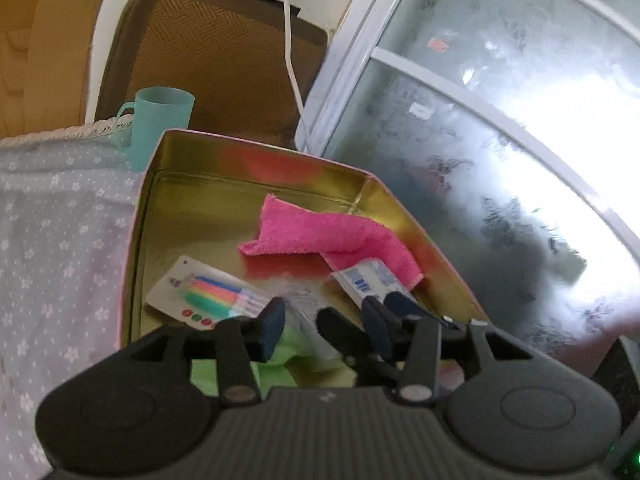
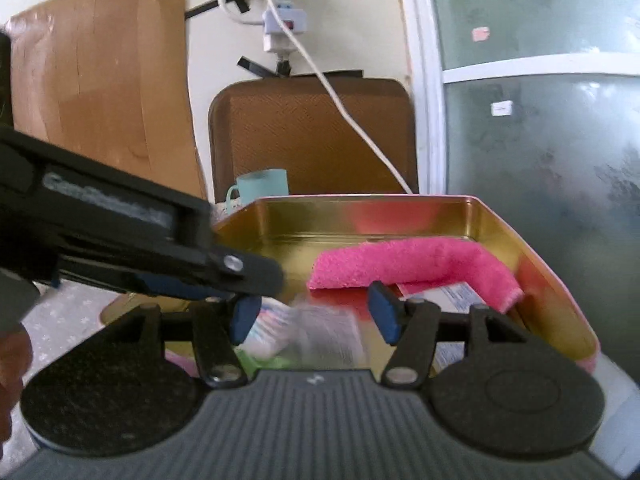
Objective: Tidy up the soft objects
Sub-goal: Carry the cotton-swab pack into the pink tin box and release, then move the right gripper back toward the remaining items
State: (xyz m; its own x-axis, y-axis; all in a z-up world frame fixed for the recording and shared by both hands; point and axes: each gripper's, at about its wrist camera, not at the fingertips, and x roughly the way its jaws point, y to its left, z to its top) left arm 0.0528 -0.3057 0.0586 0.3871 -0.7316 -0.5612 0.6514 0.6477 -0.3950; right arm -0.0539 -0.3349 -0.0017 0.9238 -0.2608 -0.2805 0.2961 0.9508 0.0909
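The gold tin point(image 1: 256, 184) sits on the flower-print cloth of the table point(image 1: 56, 240), and the pink towel point(image 1: 332, 236) already lies inside it along the far right wall, above a pack of coloured markers point(image 1: 212, 296) and a blue-and-white packet point(image 1: 368, 280). A green cloth point(image 1: 280, 356) shows just under the left claw point(image 1: 304, 328), whose jaws stand partly apart with nothing pinched. The right claw point(image 2: 312, 314) is also part-open and empty, with the left one crossing in front of it. A good next grasp would probably drop straight onto 1 soft fold, well clear of the rim and the other claw.
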